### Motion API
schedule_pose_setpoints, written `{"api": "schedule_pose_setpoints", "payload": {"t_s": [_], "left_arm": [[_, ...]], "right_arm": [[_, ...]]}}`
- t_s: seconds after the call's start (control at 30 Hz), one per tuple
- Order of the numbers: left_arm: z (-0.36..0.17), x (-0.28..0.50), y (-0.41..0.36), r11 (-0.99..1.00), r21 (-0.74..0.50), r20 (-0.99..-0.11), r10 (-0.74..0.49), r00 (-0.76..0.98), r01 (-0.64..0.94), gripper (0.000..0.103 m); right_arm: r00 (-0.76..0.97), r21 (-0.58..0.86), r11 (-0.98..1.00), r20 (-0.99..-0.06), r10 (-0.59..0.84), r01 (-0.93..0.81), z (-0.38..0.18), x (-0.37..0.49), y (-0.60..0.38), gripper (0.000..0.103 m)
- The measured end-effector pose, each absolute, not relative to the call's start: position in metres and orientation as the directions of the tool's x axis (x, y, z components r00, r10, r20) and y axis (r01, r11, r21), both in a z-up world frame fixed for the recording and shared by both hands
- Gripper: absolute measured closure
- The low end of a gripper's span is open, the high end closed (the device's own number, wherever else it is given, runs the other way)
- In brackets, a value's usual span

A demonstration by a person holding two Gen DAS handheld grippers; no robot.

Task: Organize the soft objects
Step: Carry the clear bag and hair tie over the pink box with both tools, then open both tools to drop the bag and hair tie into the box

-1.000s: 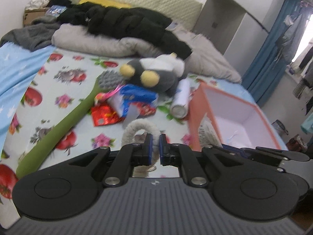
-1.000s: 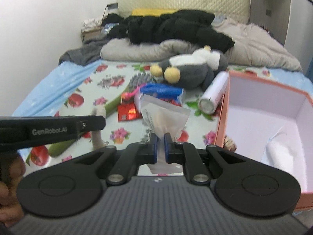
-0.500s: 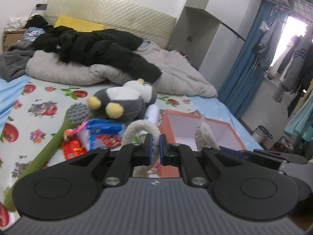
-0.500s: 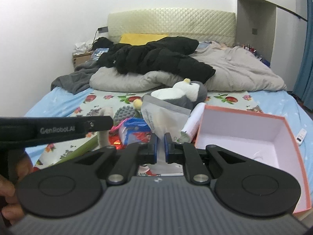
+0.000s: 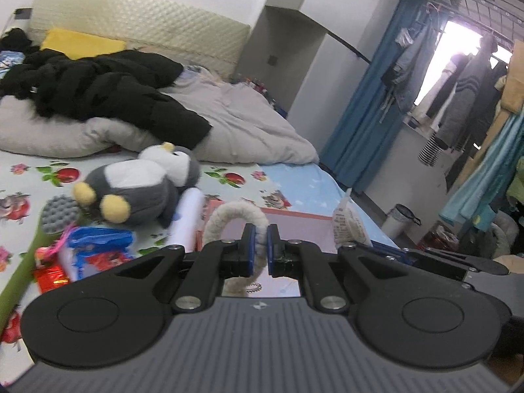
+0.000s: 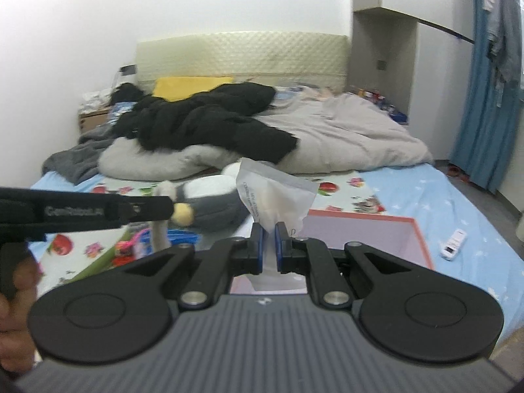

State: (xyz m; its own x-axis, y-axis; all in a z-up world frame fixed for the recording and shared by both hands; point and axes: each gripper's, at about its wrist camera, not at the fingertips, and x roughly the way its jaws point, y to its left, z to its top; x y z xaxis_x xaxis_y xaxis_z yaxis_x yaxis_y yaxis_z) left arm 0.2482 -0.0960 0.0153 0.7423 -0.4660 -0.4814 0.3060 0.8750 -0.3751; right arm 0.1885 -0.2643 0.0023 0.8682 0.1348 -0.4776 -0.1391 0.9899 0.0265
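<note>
My left gripper [image 5: 257, 244] is shut on a cream fuzzy loop [image 5: 229, 217], which arches above its fingers in the left wrist view. My right gripper [image 6: 268, 245] is shut on a white plastic pouch [image 6: 273, 196] that stands up above its pads. Both are held above the bed, near the open pink box with an orange rim [image 6: 370, 229] [image 5: 294, 221]. A grey and white plush penguin [image 5: 137, 186] lies on the fruit-print sheet left of the box, with a white cylinder [image 5: 186, 219] beside it.
A green long-handled brush [image 5: 55, 219], blue and red packets [image 5: 95, 245] lie on the sheet at left. A black jacket [image 6: 209, 121] and grey duvet [image 6: 344, 137] pile up at the bed's head. A white remote [image 6: 453, 241] lies right of the box. A hand [image 6: 13, 314] grips the left tool.
Both grippers have risen and swung right with their loads, so the bed objects sit lower and further left in view, and the window side of the room has come into sight.
</note>
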Motion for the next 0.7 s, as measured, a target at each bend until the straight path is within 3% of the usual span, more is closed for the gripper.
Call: {"api": "schedule_pose_setpoints", "payload": {"t_s": [0.27, 0.7], "left_arm": [[-0.002, 0.286, -0.158, 0.85, -0.397, -0.548, -0.522, 0.654, 0.346, 0.094], [-0.103, 0.339, -0.215, 0.88, -0.352, -0.719, -0.473, 0.51, 0.319, 0.094]], "right_arm": [[0.838, 0.063, 0.998, -0.543, 0.06, -0.031, -0.017, 0.209, -0.322, 0.091], [0.695, 0.121, 0.992, -0.717, 0.063, 0.035, -0.107, 0.244, -0.369, 0.09]]}}
